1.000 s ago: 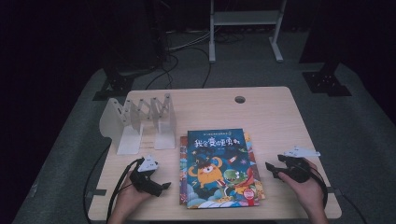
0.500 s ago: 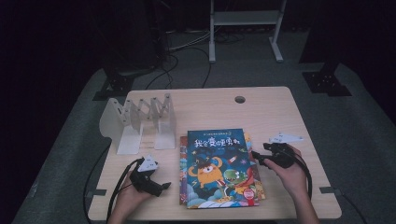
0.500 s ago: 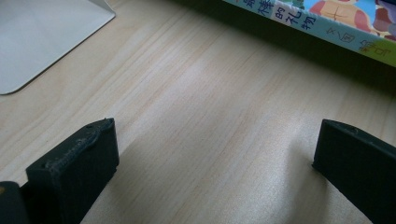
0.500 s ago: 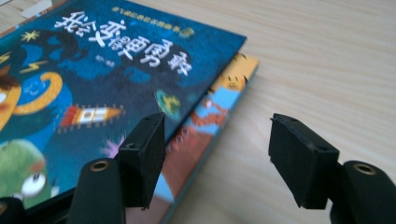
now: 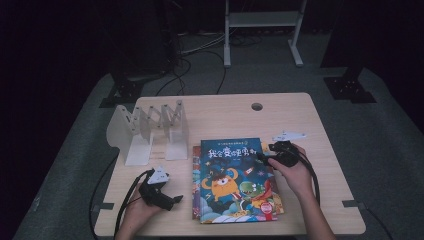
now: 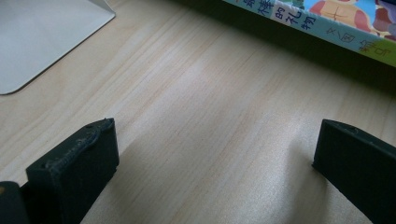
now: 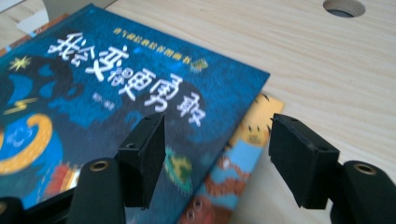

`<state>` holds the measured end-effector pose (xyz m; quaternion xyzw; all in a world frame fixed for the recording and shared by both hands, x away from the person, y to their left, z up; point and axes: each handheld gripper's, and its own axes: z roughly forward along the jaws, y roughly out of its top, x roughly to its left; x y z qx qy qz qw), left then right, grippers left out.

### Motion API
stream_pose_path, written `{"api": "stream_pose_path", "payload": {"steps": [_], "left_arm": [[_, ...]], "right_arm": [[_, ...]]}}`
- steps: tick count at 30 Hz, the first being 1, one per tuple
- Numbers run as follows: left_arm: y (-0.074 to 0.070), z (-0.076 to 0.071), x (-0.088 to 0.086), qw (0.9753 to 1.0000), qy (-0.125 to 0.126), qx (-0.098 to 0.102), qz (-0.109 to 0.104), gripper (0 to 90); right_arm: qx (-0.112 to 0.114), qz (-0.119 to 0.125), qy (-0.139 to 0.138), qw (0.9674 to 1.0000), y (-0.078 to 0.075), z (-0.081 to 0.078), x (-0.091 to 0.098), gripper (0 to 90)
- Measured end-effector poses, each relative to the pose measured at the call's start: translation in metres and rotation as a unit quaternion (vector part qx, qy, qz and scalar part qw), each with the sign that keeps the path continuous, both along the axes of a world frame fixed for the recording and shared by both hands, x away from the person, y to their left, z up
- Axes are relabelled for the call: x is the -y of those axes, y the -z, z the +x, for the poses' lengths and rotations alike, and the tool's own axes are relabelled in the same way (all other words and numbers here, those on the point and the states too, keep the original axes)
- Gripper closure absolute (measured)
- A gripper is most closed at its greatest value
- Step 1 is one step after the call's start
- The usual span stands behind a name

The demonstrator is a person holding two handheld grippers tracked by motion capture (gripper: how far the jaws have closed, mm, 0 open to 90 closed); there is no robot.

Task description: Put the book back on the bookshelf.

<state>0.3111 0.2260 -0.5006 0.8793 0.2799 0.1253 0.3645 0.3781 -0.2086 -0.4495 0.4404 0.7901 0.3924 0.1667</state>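
Note:
A blue picture book [image 5: 235, 180] lies flat on top of a stack at the table's front centre. A second book [image 5: 196, 185] juts out beneath it on the left. My right gripper [image 5: 262, 159] hovers at the top book's upper right edge. Its jaws stand apart over the blue cover [image 7: 116, 93] and the orange-edged book below [image 7: 238, 154], and nothing is pinched in the right gripper [image 7: 217, 154]. My left gripper [image 5: 175, 200] rests low on the table left of the stack. It is open in the left gripper view [image 6: 215, 154], with bare wood between the jaws.
A white accordion book rack [image 5: 150, 130] stands at the back left, and its base [image 6: 42, 37] lies near my left gripper. A book's edge [image 6: 336, 23] runs ahead of that gripper. A cable hole [image 5: 257, 106] sits near the far table edge.
My right gripper has moved left and away from the person, from the table's right side to the top book's right edge. The left gripper has stayed put.

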Motion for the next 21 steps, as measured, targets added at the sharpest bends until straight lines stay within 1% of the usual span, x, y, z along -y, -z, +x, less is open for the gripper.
{"api": "stream_pose_path", "payload": {"steps": [4, 6, 7, 8, 9, 10, 15, 17, 18, 21], "left_arm": [[0.000, 0.000, 0.000, 1.0000, 0.000, 0.000, 0.000, 0.0], [0.000, 0.000, 0.000, 1.0000, 0.000, 0.000, 0.000, 0.0], [0.000, 0.000, 0.000, 1.0000, 0.000, 0.000, 0.000, 0.0], [0.000, 0.000, 0.000, 1.0000, 0.000, 0.000, 0.000, 0.0], [0.000, 0.000, 0.000, 1.0000, 0.000, 0.000, 0.000, 0.0], [0.000, 0.000, 0.000, 1.0000, 0.000, 0.000, 0.000, 0.0], [0.000, 0.000, 0.000, 1.0000, 0.000, 0.000, 0.000, 0.0], [0.000, 0.000, 0.000, 1.0000, 0.000, 0.000, 0.000, 0.0], [0.000, 0.000, 0.000, 1.0000, 0.000, 0.000, 0.000, 0.0], [0.000, 0.000, 0.000, 1.0000, 0.001, 0.000, 0.000, 0.0]], "right_arm": [[-0.002, -0.006, -0.002, 1.0000, 0.001, 0.011, -0.008, 35.5], [-0.002, -0.004, -0.001, 1.0000, 0.001, 0.013, -0.009, 35.3], [-0.007, -0.002, 0.000, 1.0000, 0.002, 0.019, -0.013, 34.9], [-0.007, -0.002, 0.000, 1.0000, 0.002, 0.019, -0.013, 34.9], [-0.010, -0.002, 0.000, 0.9999, 0.003, 0.025, -0.016, 34.2], [-0.010, -0.002, 0.000, 0.9999, 0.003, 0.025, -0.016, 34.2], [-0.021, -0.004, 0.005, 0.9997, 0.006, 0.040, -0.023, 33.2], [-0.023, -0.004, 0.004, 0.9997, 0.007, 0.042, -0.024, 33.1], [-0.023, -0.009, 0.005, 0.9997, 0.010, 0.045, -0.027, 32.5], [-0.025, -0.010, 0.009, 0.9996, 0.009, 0.047, -0.027, 32.1]]}}
